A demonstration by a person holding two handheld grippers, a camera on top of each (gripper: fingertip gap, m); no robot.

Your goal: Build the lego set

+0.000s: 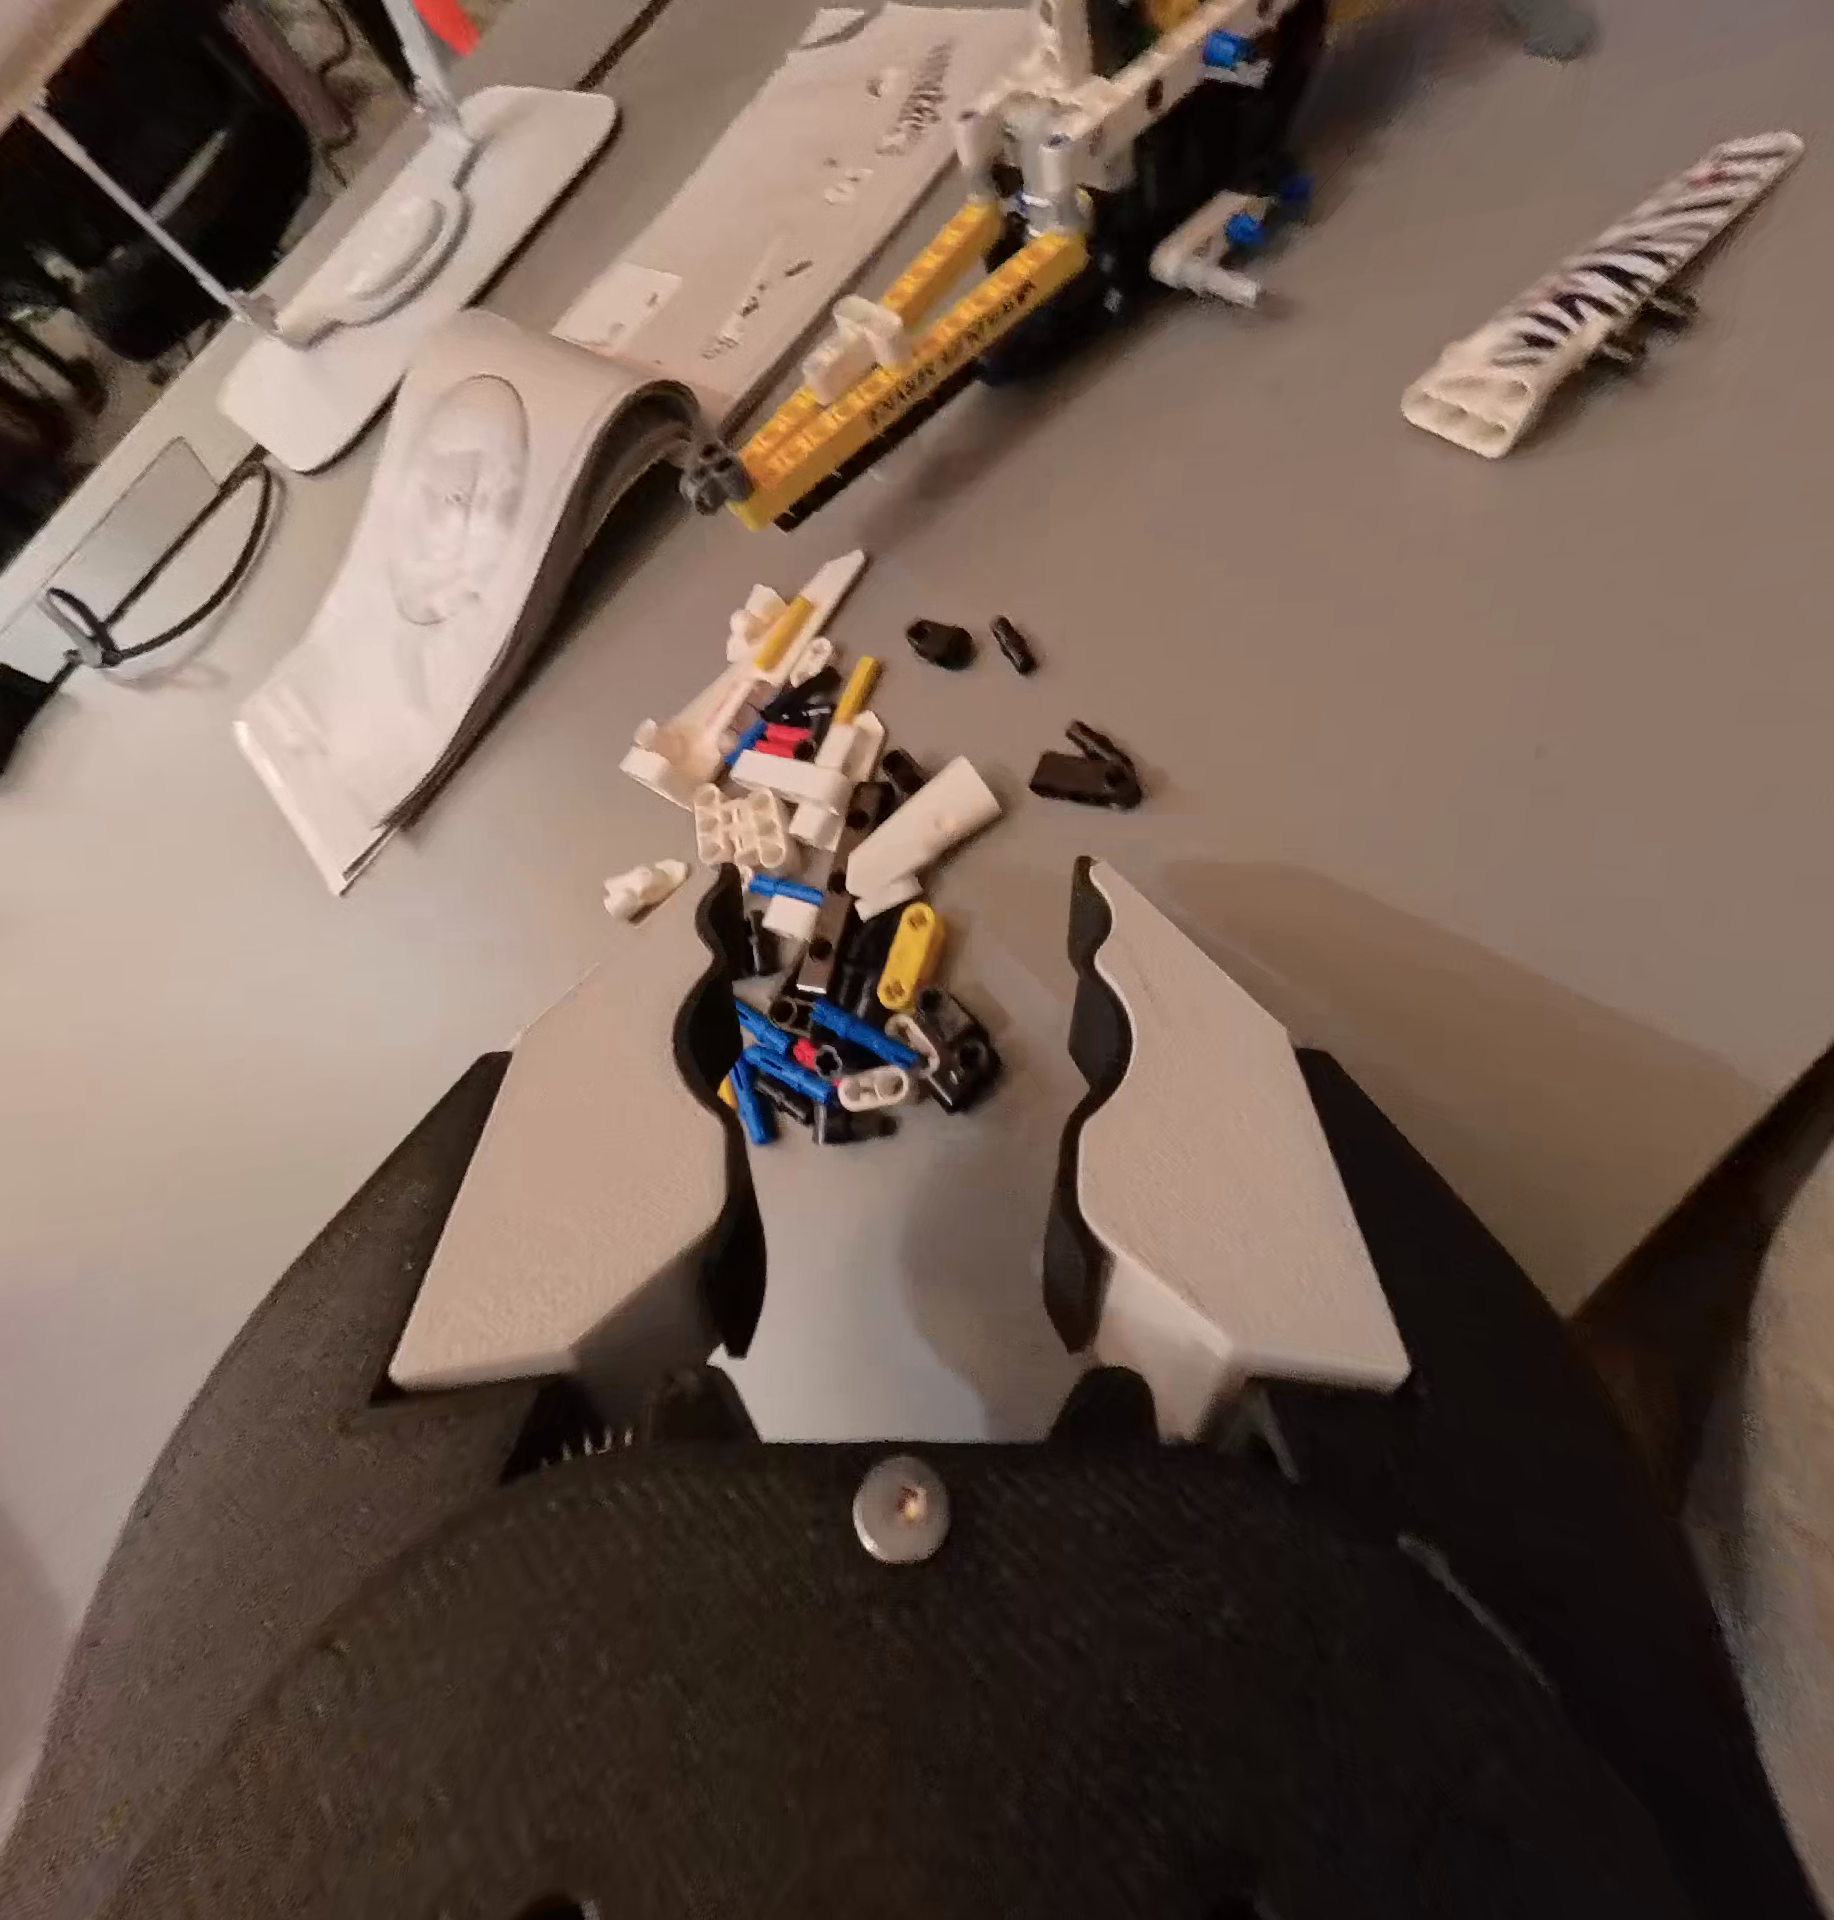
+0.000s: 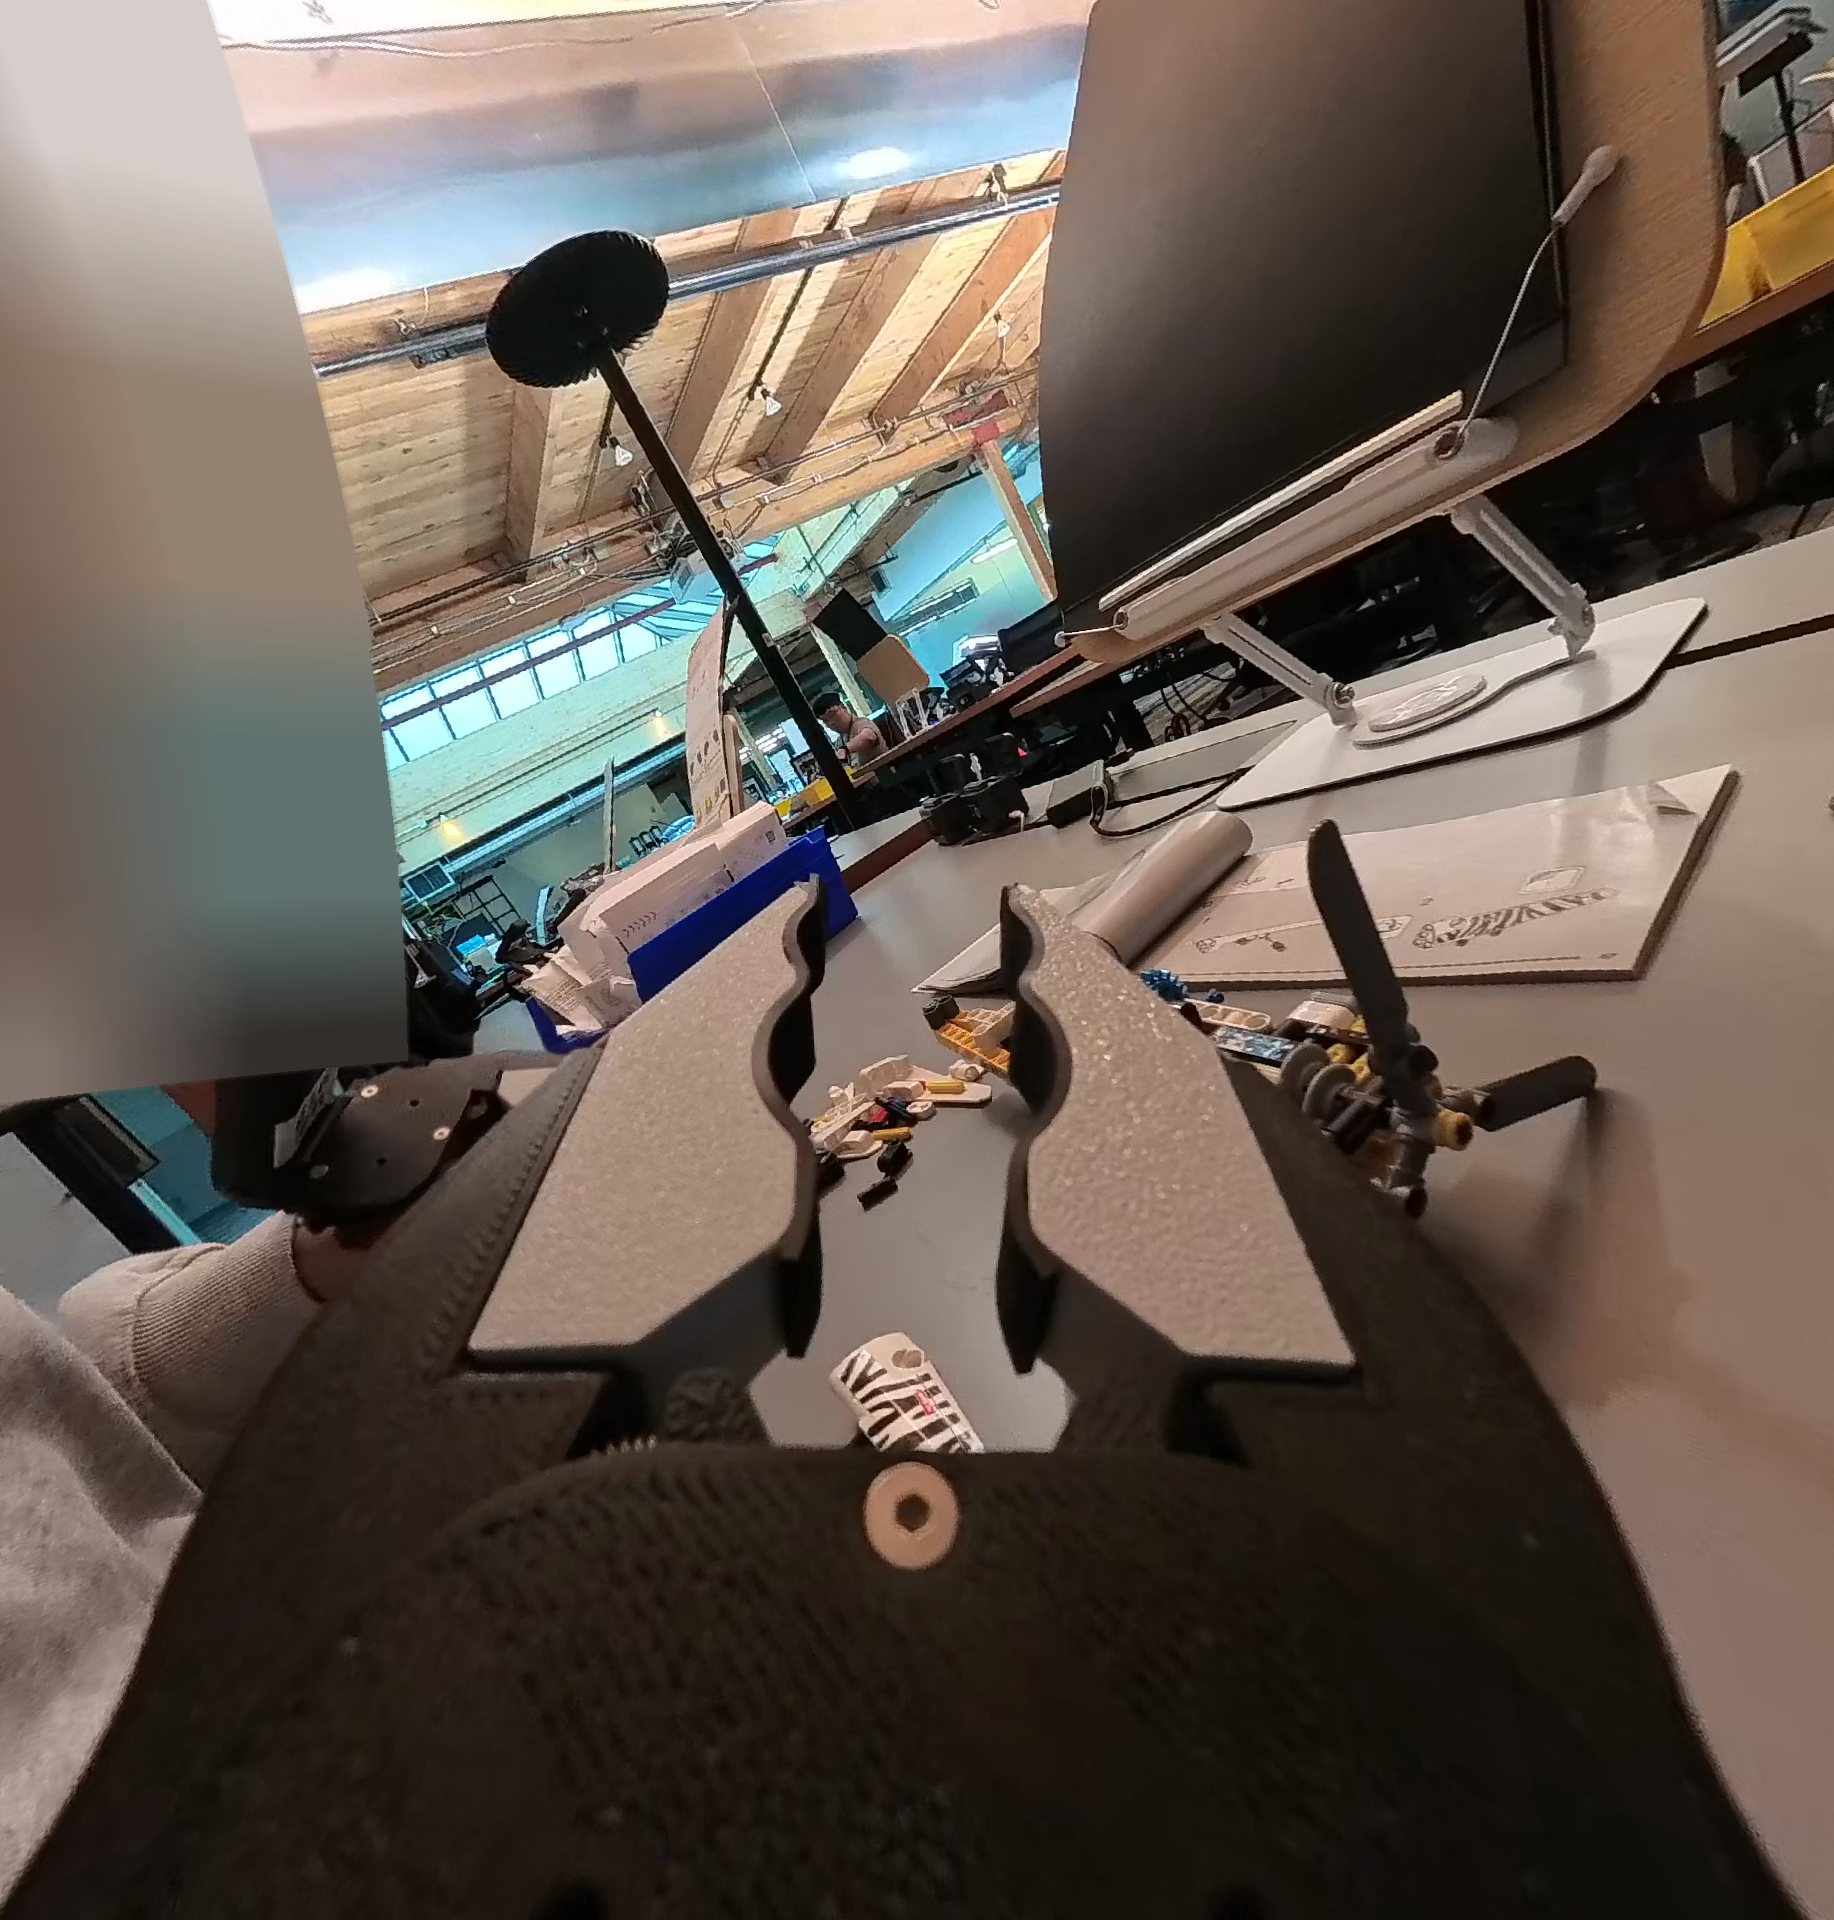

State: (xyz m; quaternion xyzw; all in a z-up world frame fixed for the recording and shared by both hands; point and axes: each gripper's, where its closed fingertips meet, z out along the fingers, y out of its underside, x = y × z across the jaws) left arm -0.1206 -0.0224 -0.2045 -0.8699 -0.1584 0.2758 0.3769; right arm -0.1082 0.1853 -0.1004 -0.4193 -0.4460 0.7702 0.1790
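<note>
My left gripper (image 1: pixel 897 883) pointed forward and down at a steep angle, its two grey fingers (image 1: pixel 601 1153) spread wide with a clear gap between the tips and nothing held between them. My right gripper (image 2: pixel 913 904) sat much lower and flatter, aimed nearly level, its jaws parted by a narrower gap and also empty. In the right wrist view, a grey sleeve (image 2: pixel 71 1455) showed at the lower left, reaching toward the black body of the other gripper (image 2: pixel 373 1132).
</note>
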